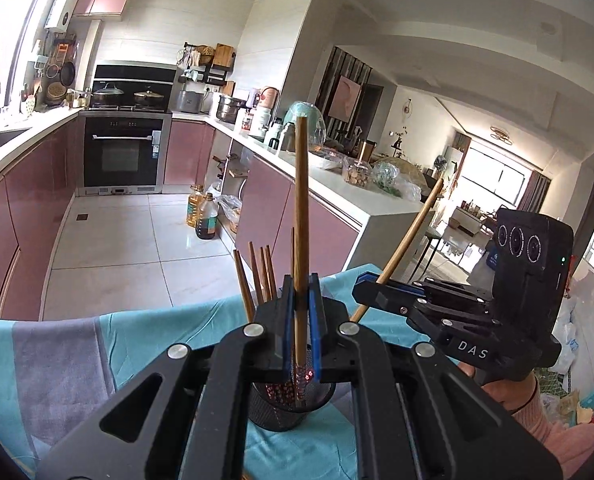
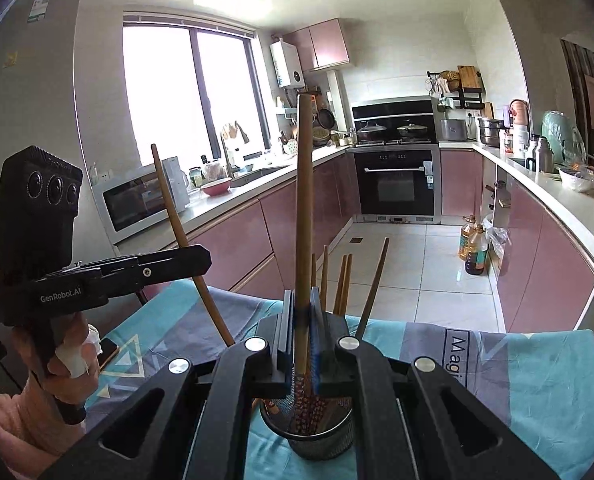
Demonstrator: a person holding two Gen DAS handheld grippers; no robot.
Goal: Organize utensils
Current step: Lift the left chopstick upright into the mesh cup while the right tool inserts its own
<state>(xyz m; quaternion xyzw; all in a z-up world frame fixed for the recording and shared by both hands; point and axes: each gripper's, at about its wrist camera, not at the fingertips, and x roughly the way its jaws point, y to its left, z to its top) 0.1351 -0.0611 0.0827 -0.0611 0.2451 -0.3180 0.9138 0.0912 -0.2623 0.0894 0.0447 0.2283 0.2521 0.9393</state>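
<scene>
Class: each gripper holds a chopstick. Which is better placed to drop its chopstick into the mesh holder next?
The right gripper, narrowly: its upright chopstick seems tipped inside the mesh holder, while the left gripper holds a slanted chopstick pointing beside it.

On the side of the right tool [image 1: 371, 286], seen from the left wrist camera, white letters read "DAS". On the body of the left tool [image 2: 201, 258], white print reads "GenRobot.AI". On the cloth [image 2: 537, 380] over the worktop, dark letters begin "Magi"; the rest is hidden.
</scene>
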